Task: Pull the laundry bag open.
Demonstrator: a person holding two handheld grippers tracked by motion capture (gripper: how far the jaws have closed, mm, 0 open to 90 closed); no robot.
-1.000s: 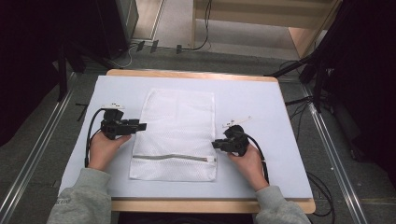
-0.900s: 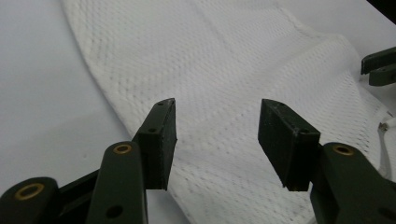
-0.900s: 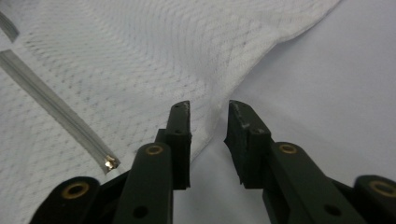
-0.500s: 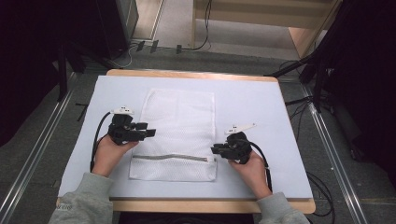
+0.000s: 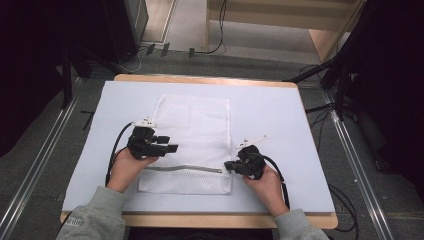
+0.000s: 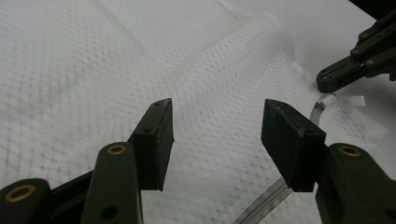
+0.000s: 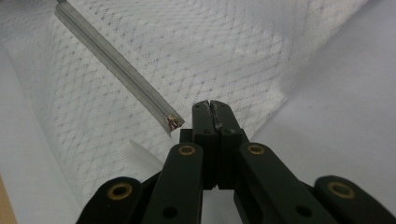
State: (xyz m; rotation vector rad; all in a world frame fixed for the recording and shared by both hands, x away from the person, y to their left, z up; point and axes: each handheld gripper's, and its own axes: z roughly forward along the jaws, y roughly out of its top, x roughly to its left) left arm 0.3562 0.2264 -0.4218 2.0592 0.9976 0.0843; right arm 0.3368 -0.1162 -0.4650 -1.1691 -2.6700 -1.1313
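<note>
1. Moved inward since a second ago: left gripper (image 5: 172, 148), jaws apart, now over the mesh bag (image 5: 192, 125) from 9 o'clock.
2. Right gripper (image 5: 227, 165) at 4 o'clock, jaws together beside the zipper (image 5: 182, 168) end; grip on fabric unclear.
3. Bag flat mid-table (image 5: 280, 115); unzipping probably next.

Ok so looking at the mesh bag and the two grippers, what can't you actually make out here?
- Whether the right gripper pinches any mesh: right gripper view, its jaws are pressed together at the bag's edge.
- The zipper's pull: high view, too small; right gripper view, the zipper end is blurry.
- What's inside the mesh bag: weave hides it.
- The left gripper's body: left gripper view, cut off by bottom edge.
</note>
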